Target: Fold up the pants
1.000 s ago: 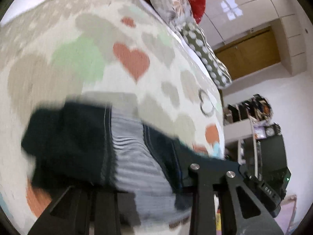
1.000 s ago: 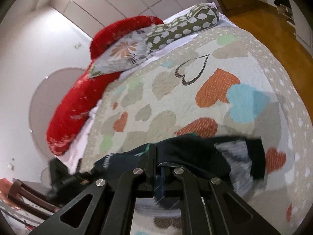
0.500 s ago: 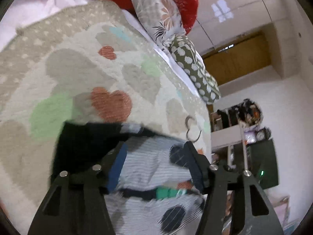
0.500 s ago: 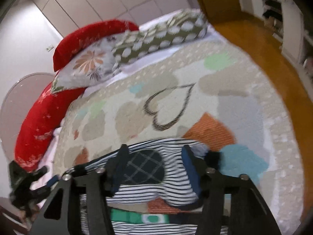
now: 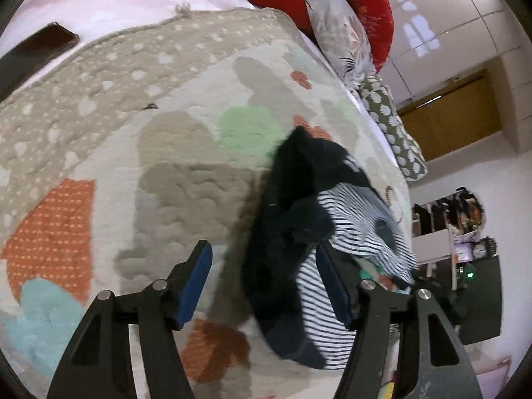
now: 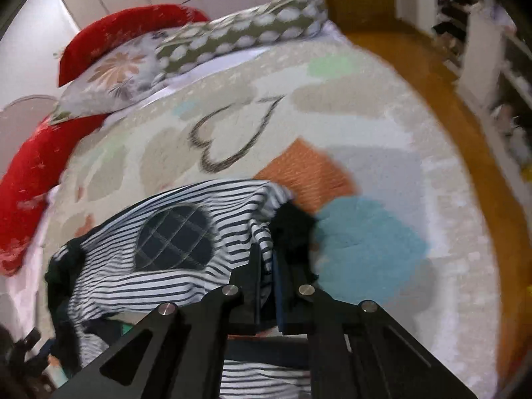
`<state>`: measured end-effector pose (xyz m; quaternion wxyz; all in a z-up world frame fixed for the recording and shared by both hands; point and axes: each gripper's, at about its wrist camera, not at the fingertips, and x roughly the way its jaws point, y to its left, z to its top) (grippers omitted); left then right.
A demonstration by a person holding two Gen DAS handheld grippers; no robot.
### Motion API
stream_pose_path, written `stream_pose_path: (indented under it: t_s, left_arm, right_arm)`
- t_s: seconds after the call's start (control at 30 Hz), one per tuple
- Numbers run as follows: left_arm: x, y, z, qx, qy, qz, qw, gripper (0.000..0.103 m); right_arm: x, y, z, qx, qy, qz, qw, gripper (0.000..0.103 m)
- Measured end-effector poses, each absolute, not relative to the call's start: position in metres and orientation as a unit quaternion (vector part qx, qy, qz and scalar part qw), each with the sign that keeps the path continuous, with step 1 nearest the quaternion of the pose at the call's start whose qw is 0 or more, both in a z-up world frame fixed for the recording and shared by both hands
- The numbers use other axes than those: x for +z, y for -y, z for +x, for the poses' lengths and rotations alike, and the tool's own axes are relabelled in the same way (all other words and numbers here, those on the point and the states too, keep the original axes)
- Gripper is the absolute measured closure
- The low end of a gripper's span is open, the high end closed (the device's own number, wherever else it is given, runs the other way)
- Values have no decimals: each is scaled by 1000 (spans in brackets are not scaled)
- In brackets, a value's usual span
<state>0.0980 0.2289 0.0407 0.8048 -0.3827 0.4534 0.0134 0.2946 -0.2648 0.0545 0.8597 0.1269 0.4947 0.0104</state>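
Observation:
The pants (image 5: 299, 232) are dark fabric with a navy-and-white striped part, bunched on the heart-patterned quilt (image 5: 166, 173). My left gripper (image 5: 266, 276) is open, its blue-padded jaws wide apart around the near edge of the bundle, not pinching it. In the right wrist view the striped part (image 6: 159, 259) with a dark checked patch lies at the lower left. My right gripper (image 6: 266, 266) is shut on a fold of the striped and dark fabric at the bundle's right end.
Red, floral and spotted pillows (image 6: 232, 36) line the head of the bed. A dark phone (image 5: 36, 53) lies on the pink sheet at the far left. Wooden floor (image 6: 482, 153) and shelves (image 6: 498, 50) lie beyond the bed's right edge.
My left gripper was shut a second ago, then opened and stays open, now over the bundle's left side. My right gripper opened half a second ago and has shut on the fabric again.

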Motion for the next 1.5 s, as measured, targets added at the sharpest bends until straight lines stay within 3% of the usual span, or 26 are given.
stream_pose_path:
  t_s: [0.1, 0.17, 0.23, 0.33, 0.4, 0.53, 0.57, 0.6, 0.63, 0.67, 0.73, 0.77, 0.93, 1.0, 1.13, 1.2, 1.27, 1.43, 1.5]
  left_arm:
    - [40, -221, 98, 22, -453, -352, 819, 39]
    - [36, -214, 99, -1, -455, -361, 814, 39]
    - [33, -206, 100, -36, -454, -370, 810, 34]
    - [33, -195, 99, -53, -439, -356, 823, 25]
    - [28, -187, 101, -63, -439, -358, 821, 18]
    - [13, -166, 118, -59, -488, -345, 799, 17]
    - [12, -161, 121, -46, -495, -330, 803, 25]
    - [14, -155, 125, -31, -498, -310, 809, 57]
    - [15, -152, 127, -25, -507, -296, 809, 82]
    - [15, -151, 130, -24, -520, -292, 803, 95]
    - [21, -160, 124, -14, -511, -302, 805, 95]
    - [27, -165, 119, -5, -504, -298, 810, 96]
    - [35, -193, 101, 12, -491, -314, 812, 94]
    - [23, -198, 100, 15, -504, -323, 801, 85]
    - [15, -200, 85, 7, -502, -350, 791, 76]
    - [23, -199, 73, 4, -492, -345, 799, 62]
    - [38, -198, 58, 19, -472, -325, 819, 54]
    - [75, -190, 34, 35, -423, -274, 863, 48]
    - [86, -182, 39, 22, -418, -246, 874, 40]
  right_arm:
    - [56, 282, 289, -48, -488, 104, 865, 92]
    - [54, 293, 281, -28, -499, 131, 856, 75]
    - [61, 308, 266, -14, -492, 168, 854, 67]
    - [72, 327, 228, 6, -470, 197, 860, 46]
    - [72, 336, 202, 9, -467, 195, 863, 45]
    - [56, 343, 161, 12, -471, 202, 859, 45]
    - [49, 340, 155, 14, -474, 204, 857, 45]
    - [41, 335, 154, 16, -480, 202, 854, 45]
    - [34, 333, 152, 17, -485, 202, 851, 45]
    - [27, 330, 153, 19, -489, 204, 848, 53]
    - [13, 321, 158, 34, -502, 212, 838, 91]
    - [9, 318, 159, 40, -509, 220, 831, 92]
    - [24, 311, 144, 65, -490, 225, 839, 92]
    - [23, 308, 139, 71, -492, 222, 839, 92]
    - [6, 309, 134, 50, -503, 219, 835, 89]
    - [12, 311, 130, 44, -499, 222, 837, 85]
    - [28, 311, 125, 30, -479, 210, 852, 83]
    - [59, 306, 137, 29, -445, 177, 877, 75]
    - [63, 305, 149, 23, -443, 175, 879, 75]
